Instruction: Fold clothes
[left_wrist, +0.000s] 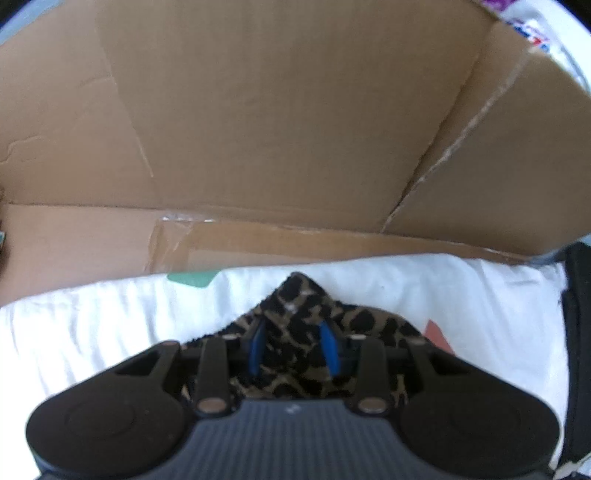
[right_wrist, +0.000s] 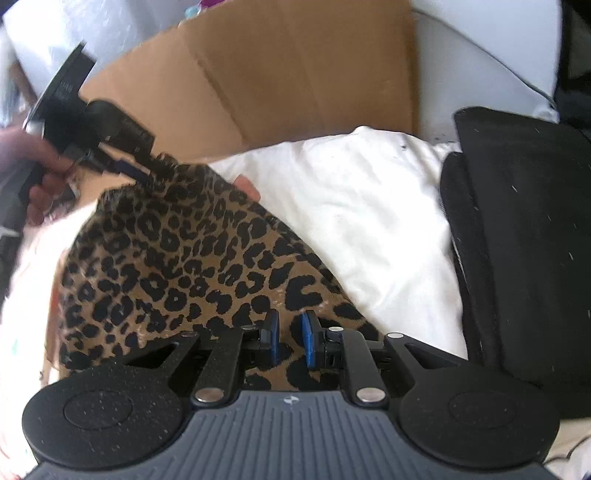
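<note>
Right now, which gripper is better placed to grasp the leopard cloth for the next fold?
Probably left. The left gripper straddles a pointed corner of the leopard cloth with open jaws; the right gripper hovers over a flat edge, jaws barely apart.

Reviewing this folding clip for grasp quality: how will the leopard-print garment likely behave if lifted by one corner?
The leopard-print garment looks floppy: it drapes and creases over the white bedding. Probably light, since it looks thin. Its fuzzy edge suggests a knit, unlikely to slip.
</note>
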